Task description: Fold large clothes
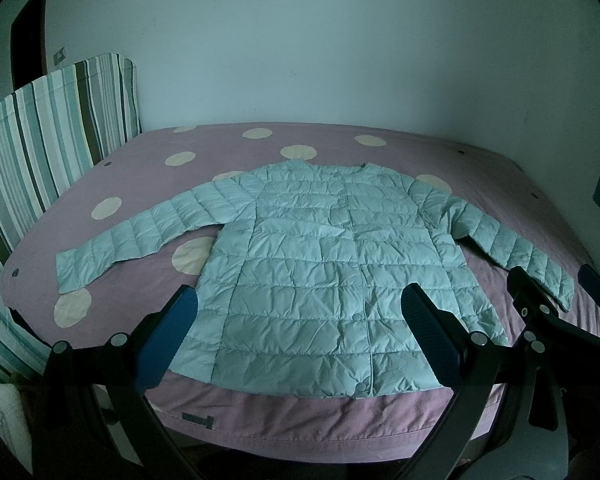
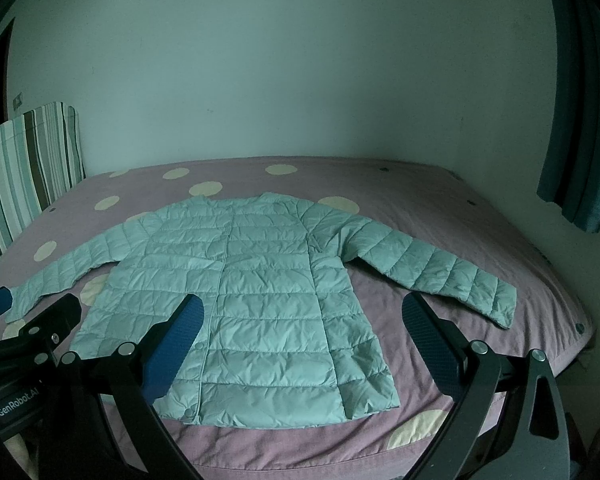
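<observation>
The jacket (image 1: 332,272) lies flat, front up, its 2 sleeves spread on the bed (image 1: 140,184). The left gripper (image 1: 300,308) and right gripper (image 2: 302,316) hover with jaws wide apart, seemingly above the hem.

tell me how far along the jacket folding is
Done: the quilted jacket lies flat, front up, sleeves spread on the bed. In hand: nothing; the left gripper and right gripper hover open near its hem. Left: every fold.
</observation>
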`<action>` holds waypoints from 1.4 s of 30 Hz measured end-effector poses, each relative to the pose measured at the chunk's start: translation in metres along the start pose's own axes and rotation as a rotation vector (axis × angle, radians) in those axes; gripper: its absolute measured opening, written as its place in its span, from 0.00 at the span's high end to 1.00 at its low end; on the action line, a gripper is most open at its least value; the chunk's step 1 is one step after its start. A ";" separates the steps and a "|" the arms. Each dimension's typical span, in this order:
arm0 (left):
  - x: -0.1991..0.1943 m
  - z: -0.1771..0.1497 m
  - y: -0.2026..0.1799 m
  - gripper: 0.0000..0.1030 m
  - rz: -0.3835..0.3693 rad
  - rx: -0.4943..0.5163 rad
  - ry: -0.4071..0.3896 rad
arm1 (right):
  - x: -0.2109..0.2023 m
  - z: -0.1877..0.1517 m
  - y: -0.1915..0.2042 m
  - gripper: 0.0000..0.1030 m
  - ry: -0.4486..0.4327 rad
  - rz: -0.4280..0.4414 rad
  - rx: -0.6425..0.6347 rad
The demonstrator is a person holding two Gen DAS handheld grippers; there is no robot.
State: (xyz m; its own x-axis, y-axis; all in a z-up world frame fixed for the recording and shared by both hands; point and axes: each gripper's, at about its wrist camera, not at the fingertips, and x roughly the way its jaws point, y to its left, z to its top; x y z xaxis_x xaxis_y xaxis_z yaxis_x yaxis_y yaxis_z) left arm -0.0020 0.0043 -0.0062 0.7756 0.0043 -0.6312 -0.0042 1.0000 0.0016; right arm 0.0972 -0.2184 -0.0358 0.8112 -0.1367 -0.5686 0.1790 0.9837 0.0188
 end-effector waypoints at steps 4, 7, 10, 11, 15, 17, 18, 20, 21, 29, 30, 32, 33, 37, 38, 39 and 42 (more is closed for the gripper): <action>0.001 0.002 -0.001 0.02 0.001 0.001 0.004 | 0.000 0.000 0.000 0.04 0.001 -0.001 0.000; 0.001 0.002 -0.001 0.02 0.000 0.000 0.003 | -0.001 0.000 0.000 0.04 0.001 0.000 0.000; 0.000 0.001 -0.001 0.02 0.000 0.002 0.003 | 0.000 0.000 0.000 0.04 0.001 0.000 0.001; 0.000 0.001 -0.001 0.02 0.000 0.003 0.003 | 0.000 0.000 0.000 0.04 0.001 -0.001 0.000; 0.000 0.001 -0.001 0.02 0.000 0.001 0.004 | 0.001 0.000 0.000 0.04 0.002 -0.001 -0.001; 0.000 0.001 -0.001 0.02 0.001 0.002 0.004 | 0.000 0.000 0.000 0.04 0.001 -0.001 -0.001; 0.000 0.001 -0.001 0.02 0.001 0.001 0.004 | 0.001 0.000 -0.001 0.04 0.001 -0.001 -0.001; 0.000 0.001 -0.001 0.02 0.001 0.002 0.004 | 0.001 0.000 -0.001 0.04 0.001 0.000 -0.001; 0.000 0.001 -0.001 0.02 0.001 0.002 0.004 | 0.001 0.000 -0.002 0.04 0.001 0.000 -0.001; 0.001 0.001 -0.001 0.02 0.001 0.002 0.005 | 0.001 -0.001 0.000 0.04 0.003 -0.001 -0.003; 0.001 0.001 -0.001 0.02 0.000 0.002 0.005 | 0.001 -0.001 0.000 0.04 0.004 -0.001 -0.003; 0.001 0.001 -0.001 0.02 0.001 0.002 0.005 | 0.001 -0.001 0.000 0.04 0.003 -0.002 -0.004; 0.001 0.001 -0.001 0.02 0.001 0.001 0.006 | 0.001 -0.001 0.001 0.04 0.003 -0.002 -0.004; 0.001 0.001 -0.001 0.02 0.001 0.002 0.006 | 0.001 -0.001 0.000 0.04 0.003 -0.001 -0.004; 0.001 0.001 -0.001 0.02 0.001 0.002 0.006 | 0.001 -0.001 0.001 0.04 0.003 -0.002 -0.005; 0.001 0.001 -0.001 0.02 0.000 0.001 0.007 | 0.001 -0.001 0.000 0.04 0.003 -0.002 -0.005; 0.001 0.001 -0.001 0.02 0.001 0.002 0.006 | 0.002 -0.001 0.001 0.04 0.004 -0.002 -0.005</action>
State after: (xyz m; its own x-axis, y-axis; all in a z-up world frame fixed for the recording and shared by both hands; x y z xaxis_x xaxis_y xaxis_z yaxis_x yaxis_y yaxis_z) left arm -0.0006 0.0030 -0.0056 0.7715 0.0052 -0.6362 -0.0038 1.0000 0.0035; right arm 0.0983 -0.2177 -0.0375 0.8087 -0.1382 -0.5718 0.1779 0.9839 0.0138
